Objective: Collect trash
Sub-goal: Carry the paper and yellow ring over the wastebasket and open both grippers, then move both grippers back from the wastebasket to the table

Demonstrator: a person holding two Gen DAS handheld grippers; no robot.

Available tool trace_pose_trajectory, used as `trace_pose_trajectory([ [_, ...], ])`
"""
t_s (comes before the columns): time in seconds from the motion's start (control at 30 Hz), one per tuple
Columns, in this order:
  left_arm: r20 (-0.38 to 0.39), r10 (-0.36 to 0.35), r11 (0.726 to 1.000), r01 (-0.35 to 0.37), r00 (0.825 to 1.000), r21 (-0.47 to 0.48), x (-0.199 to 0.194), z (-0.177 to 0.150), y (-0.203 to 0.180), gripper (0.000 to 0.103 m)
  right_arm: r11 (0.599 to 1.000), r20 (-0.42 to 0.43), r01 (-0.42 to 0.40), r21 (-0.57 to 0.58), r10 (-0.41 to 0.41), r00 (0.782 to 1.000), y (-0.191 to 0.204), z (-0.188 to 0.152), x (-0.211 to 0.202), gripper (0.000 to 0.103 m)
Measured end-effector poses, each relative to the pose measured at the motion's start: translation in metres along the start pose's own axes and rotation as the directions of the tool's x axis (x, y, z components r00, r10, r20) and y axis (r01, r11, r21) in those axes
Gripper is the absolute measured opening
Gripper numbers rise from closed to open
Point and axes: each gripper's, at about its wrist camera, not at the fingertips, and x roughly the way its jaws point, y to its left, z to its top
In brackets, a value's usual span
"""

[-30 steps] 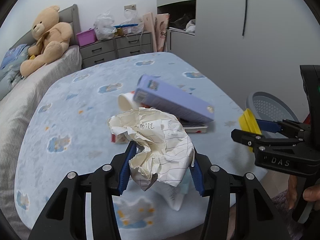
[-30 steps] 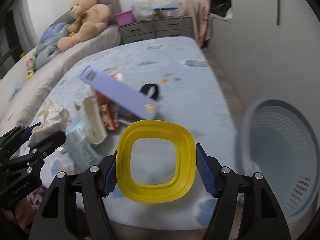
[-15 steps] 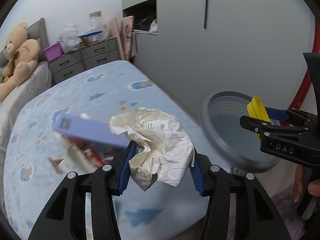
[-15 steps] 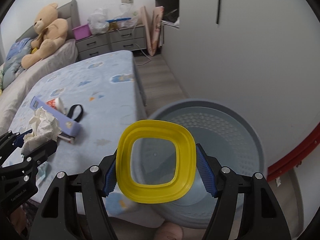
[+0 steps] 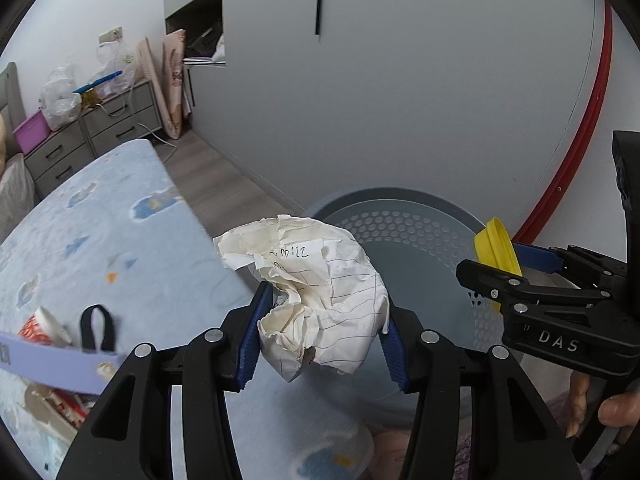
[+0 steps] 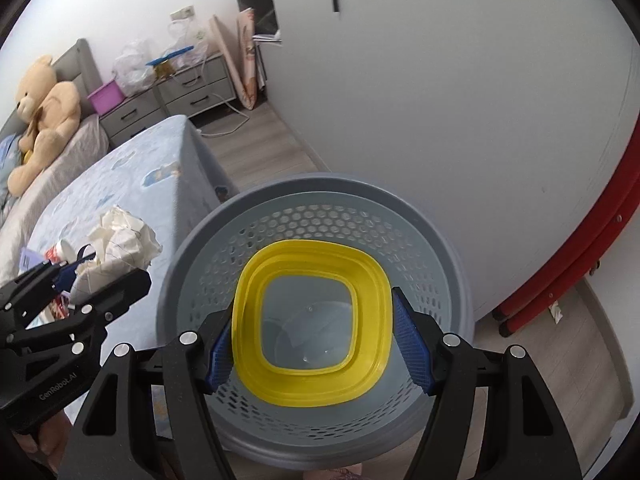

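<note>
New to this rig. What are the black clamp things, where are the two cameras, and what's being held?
No robot arm: a person holds one handheld gripper per hand, with a fisheye camera on each looking along its two fingers. In the left wrist view, the left gripper is clamped on a crumpled sheet of lined paper. In the right wrist view, the right gripper is clamped on a yellow-rimmed lid, directly over a grey perforated basket on the floor beside the bed. Each gripper also shows at the edge of the other's view. On the bed lie a lilac box, a black loop and torn packaging.
</note>
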Motion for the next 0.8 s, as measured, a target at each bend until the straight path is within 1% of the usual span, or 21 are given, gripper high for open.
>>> trace_pose_trajectory([
  [0.07, -0.013, -0.017, 1.0, 0.017, 1.0, 0.001, 0.01, 0.004, -0.004, 0.05, 1.0, -0.012, 0.009, 0.024, -0.008, 1.0, -0.006, 0.001, 0.003, 0.067],
  [0.17, -0.027, -0.045, 0.999, 0.044, 0.999, -0.004, 0.019, 0.009, -0.009, 0.05, 0.999, -0.017, 0.025, 0.026, -0.024, 1.0, -0.012, 0.002, 0.006, 0.067],
  [0.33, -0.033, -0.058, 0.998, 0.058, 0.998, 0.005, 0.026, 0.012, -0.015, 0.05, 0.999, -0.038, 0.033, 0.037, -0.031, 0.999, -0.02, 0.003, 0.012, 0.067],
  [0.43, -0.034, -0.064, 0.998, 0.064, 0.997, 0.001, 0.026, 0.013, -0.017, 0.051, 0.998, -0.03, 0.043, 0.038, -0.042, 0.999, -0.022, 0.004, 0.011, 0.067],
  [0.47, -0.033, -0.064, 0.998, 0.064, 0.997, 0.001, 0.025, 0.012, -0.017, 0.054, 0.998, -0.027, 0.044, 0.041, -0.043, 0.999, -0.02, 0.005, 0.013, 0.068],
  [0.5, -0.032, -0.066, 0.998, 0.067, 0.997, 0.001, 0.025, 0.013, -0.016, 0.06, 0.998, -0.023, 0.044, 0.045, -0.043, 0.999, -0.021, 0.005, 0.012, 0.067],
  [0.53, -0.028, -0.067, 0.998, 0.067, 0.997, 0.001, 0.024, 0.013, -0.016, 0.063, 0.998, -0.021, 0.045, 0.048, -0.044, 0.999, -0.022, 0.005, 0.012, 0.071],
  [0.57, -0.022, -0.063, 0.998, 0.063, 0.998, 0.001, 0.022, 0.012, -0.016, 0.069, 0.998, -0.016, 0.048, 0.052, -0.047, 0.999, -0.024, 0.004, 0.011, 0.08],
  [0.63, -0.011, -0.059, 0.998, 0.059, 0.998, 0.004, 0.019, 0.011, -0.015, 0.071, 0.997, 0.004, 0.058, 0.058, -0.058, 0.998, -0.025, 0.004, 0.008, 0.086],
  [0.7, -0.011, -0.055, 0.998, 0.055, 0.998, 0.004, 0.018, 0.011, -0.014, 0.072, 0.996, 0.01, 0.064, 0.057, -0.065, 0.998, -0.025, 0.004, 0.006, 0.086],
  [0.8, -0.013, -0.051, 0.999, 0.051, 0.999, -0.001, 0.018, 0.011, -0.013, 0.072, 0.997, -0.006, 0.064, 0.052, -0.064, 0.998, -0.024, 0.005, 0.009, 0.086],
])
